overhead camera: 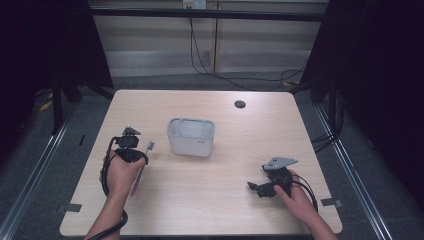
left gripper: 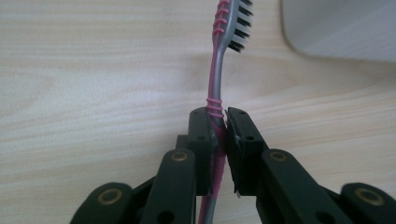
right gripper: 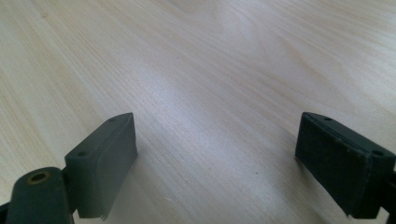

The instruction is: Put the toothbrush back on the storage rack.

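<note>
A pink-and-grey toothbrush (left gripper: 215,70) (bristle head pointing away) sits clamped at its handle in the left gripper (left gripper: 220,122), above the wooden table (overhead camera: 235,185), left of a grey holder (overhead camera: 190,137). The right gripper (right gripper: 217,163) rests nearby, jaws wide apart.

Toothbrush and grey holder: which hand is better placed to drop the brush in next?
Left, probably. The left gripper is shut on the toothbrush handle, bristle end pointing away, with the grey holder just to its right. The right gripper is open over bare table and holds nothing.
</note>
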`<state>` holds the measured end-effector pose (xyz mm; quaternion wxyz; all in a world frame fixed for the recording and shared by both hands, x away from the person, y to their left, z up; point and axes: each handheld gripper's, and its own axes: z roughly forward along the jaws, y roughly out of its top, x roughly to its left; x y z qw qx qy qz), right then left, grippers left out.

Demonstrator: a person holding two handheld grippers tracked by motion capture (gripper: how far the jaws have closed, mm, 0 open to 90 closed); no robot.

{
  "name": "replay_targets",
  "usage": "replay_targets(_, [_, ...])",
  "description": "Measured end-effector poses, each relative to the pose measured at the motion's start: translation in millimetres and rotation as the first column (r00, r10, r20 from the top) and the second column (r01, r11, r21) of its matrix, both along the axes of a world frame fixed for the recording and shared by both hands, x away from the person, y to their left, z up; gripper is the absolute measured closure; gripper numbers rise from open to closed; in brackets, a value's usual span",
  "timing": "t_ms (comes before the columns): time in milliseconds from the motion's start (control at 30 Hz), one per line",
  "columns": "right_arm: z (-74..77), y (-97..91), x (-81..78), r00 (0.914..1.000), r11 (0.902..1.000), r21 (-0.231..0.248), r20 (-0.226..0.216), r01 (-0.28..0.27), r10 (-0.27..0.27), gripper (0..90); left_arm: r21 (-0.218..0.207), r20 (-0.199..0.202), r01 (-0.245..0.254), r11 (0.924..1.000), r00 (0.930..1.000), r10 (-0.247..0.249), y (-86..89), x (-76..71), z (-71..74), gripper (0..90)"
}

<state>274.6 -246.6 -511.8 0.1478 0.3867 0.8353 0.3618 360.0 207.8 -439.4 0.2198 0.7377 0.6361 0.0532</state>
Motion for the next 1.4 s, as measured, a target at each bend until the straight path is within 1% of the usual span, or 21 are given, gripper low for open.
replay_targets(33, [0.0,0.1,0.0,1.0000,1.0000,0.001,0.000,0.001,-0.001,11.9,-0.019,0.025,0.004,0.9998,0.9997,-0.003,2.2,-0.5,3.8,80.7])
replay_targets(67, [0.0,0.1,0.0,1.0000,1.0000,0.001,0.000,0.001,-0.001,11.9,-0.019,0.025,0.004,0.9998,0.9997,-0.003,2.2,-0.5,3.8,80.7])
replay_targets(267, [0.0,0.1,0.0,1.0000,1.0000,0.001,0.000,0.001,-0.001,11.9,-0.067,0.103,0.000,0.9978,0.9946,0.007,8.1,-2.7,16.2,80.7])
replay_targets(367, [0.0,0.1,0.0,1.0000,1.0000,0.001,0.000,0.002,-0.002,11.9,-0.093,0.143,-0.003,0.9956,0.9895,0.017,10.0,-4.0,21.7,80.7])
replay_targets(433, [0.0,0.1,0.0,1.0000,1.0000,0.001,-0.001,0.002,-0.002,11.9,-0.101,0.188,0.003,0.9949,0.9820,0.016,11.8,-5.3,27.7,80.7])
replay_targets(467, [0.0,0.1,0.0,1.0000,1.0000,0.001,-0.001,0.002,-0.002,11.9,-0.101,0.188,0.003,0.9949,0.9820,0.016,11.8,-5.3,27.7,80.6])
replay_targets(567, [0.0,0.0,0.0,1.0000,1.0000,0.000,0.000,0.000,0.000,11.9,-0.105,0.222,0.001,0.9945,0.9747,0.022,14.5,-6.3,31.7,80.7])
replay_targets(600, [0.0,0.1,0.0,1.0000,1.0000,0.001,0.000,0.001,-0.001,11.9,-0.116,0.240,-0.012,0.9931,0.9700,0.040,14.0,-6.4,32.3,80.7])
replay_targets(633, [0.0,0.0,0.0,1.0000,1.0000,0.000,0.000,0.000,0.000,11.9,-0.107,0.247,0.001,0.9942,0.9687,0.026,16.2,-6.8,34.2,80.6])
replay_targets(800, [0.0,0.1,0.0,1.0000,1.0000,0.001,0.000,0.001,-0.001,11.9,-0.124,0.304,-0.005,0.9922,0.9518,0.043,18.3,-7.4,40.6,80.6])
replay_targets(867, [0.0,0.1,0.0,1.0000,1.0000,0.001,0.000,0.001,-0.001,11.9,-0.130,0.316,0.000,0.9916,0.9478,0.041,17.7,-7.5,43.0,80.6])
replay_targets(900, [0.0,0.0,0.0,1.0000,1.0000,0.000,0.000,0.000,0.000,11.9,-0.123,0.330,0.004,0.9924,0.9432,0.037,17.1,-7.4,44.2,80.6])
replay_targets(933, [0.0,0.1,0.0,1.0000,1.0000,0.001,0.000,0.001,-0.001,11.9,-0.127,0.358,0.010,0.9918,0.9329,0.036,15.9,-7.5,47.0,80.6])
replay_targets(1000, [0.0,0.1,-0.1,1.0000,1.0000,0.000,-0.001,0.001,-0.001,11.9,-0.132,0.363,0.007,0.9913,0.9307,0.041,15.5,-7.5,47.6,80.6])
replay_targets(1033, [0.0,0.1,0.0,1.0000,1.0000,0.001,0.000,0.002,-0.002,11.9,-0.134,0.390,0.014,0.9908,0.9200,0.040,15.1,-6.9,50.1,80.6])
replay_targets(1133, [0.0,0.0,0.0,1.0000,1.0000,0.000,0.000,0.000,0.000,11.9,-0.143,0.401,0.015,0.9896,0.9151,0.044,13.9,-6.4,51.7,80.6])
replay_targets(1167, [0.0,0.1,0.0,1.0000,1.0000,0.000,0.000,0.001,-0.001,11.9,-0.146,0.414,0.016,0.9891,0.9091,0.047,12.9,-5.8,52.4,80.6])
replay_targets(1267, [0.0,0.1,0.0,1.0000,1.0000,0.001,-0.001,0.002,-0.002,11.9,-0.162,0.425,0.011,0.9867,0.9033,0.060,12.2,-4.1,53.2,80.6])
replay_targets(1300, [0.0,0.1,0.0,1.0000,1.0000,0.001,0.000,0.001,-0.001,11.9,-0.167,0.438,0.009,0.9859,0.8963,0.066,12.0,-2.8,54.7,80.6])
replay_targets(1333, [0.0,0.1,0.0,1.0000,1.0000,0.001,0.000,0.001,-0.001,11.9,-0.167,0.438,0.009,0.9859,0.8963,0.066,12.0,-2.8,54.7,80.6])
replay_targets(1400, [0.0,0.0,0.0,1.0000,1.0000,0.000,0.000,0.001,-0.001,11.9,-0.171,0.450,0.007,0.9852,0.8899,0.072,11.6,-2.2,56.4,80.6])
